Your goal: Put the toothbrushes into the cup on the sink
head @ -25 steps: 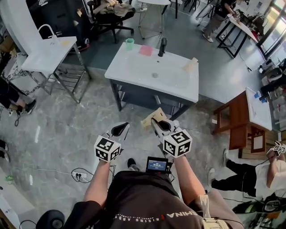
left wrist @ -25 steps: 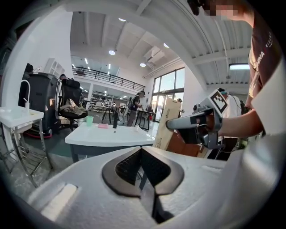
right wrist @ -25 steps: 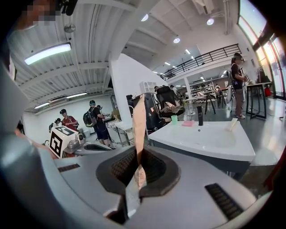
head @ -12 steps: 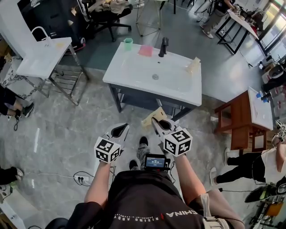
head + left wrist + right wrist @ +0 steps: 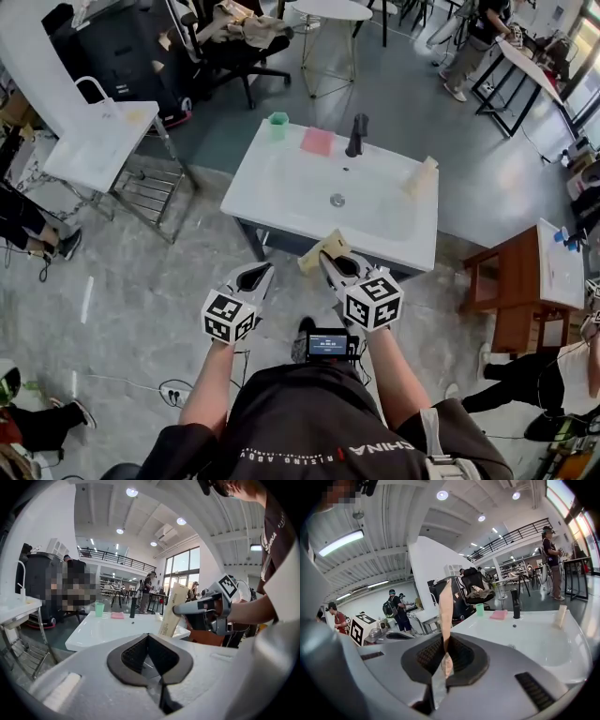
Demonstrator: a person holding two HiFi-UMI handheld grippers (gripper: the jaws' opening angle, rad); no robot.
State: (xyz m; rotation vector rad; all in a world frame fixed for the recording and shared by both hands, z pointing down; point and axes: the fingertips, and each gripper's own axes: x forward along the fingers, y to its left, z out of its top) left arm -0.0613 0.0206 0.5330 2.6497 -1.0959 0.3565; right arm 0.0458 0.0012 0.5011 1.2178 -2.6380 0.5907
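one tan toothbrush pack (image 5: 320, 251) stands upright, pinched in our right tongs (image 5: 330, 262), just short of the sink (image 5: 281, 199). the green cup (image 5: 278, 122) waits at its far corner, so delivery remains. our left tongs (image 5: 255, 275) are closed on nothing. only the right gripper view shows the pads clamping the pack's lower end.

The sink (image 5: 291, 178) has slid toward 6 o'clock in the head view, nearer both grippers, so the toothbrush pack (image 5: 317, 251) in the right gripper (image 5: 329, 260) now overlaps its front edge.
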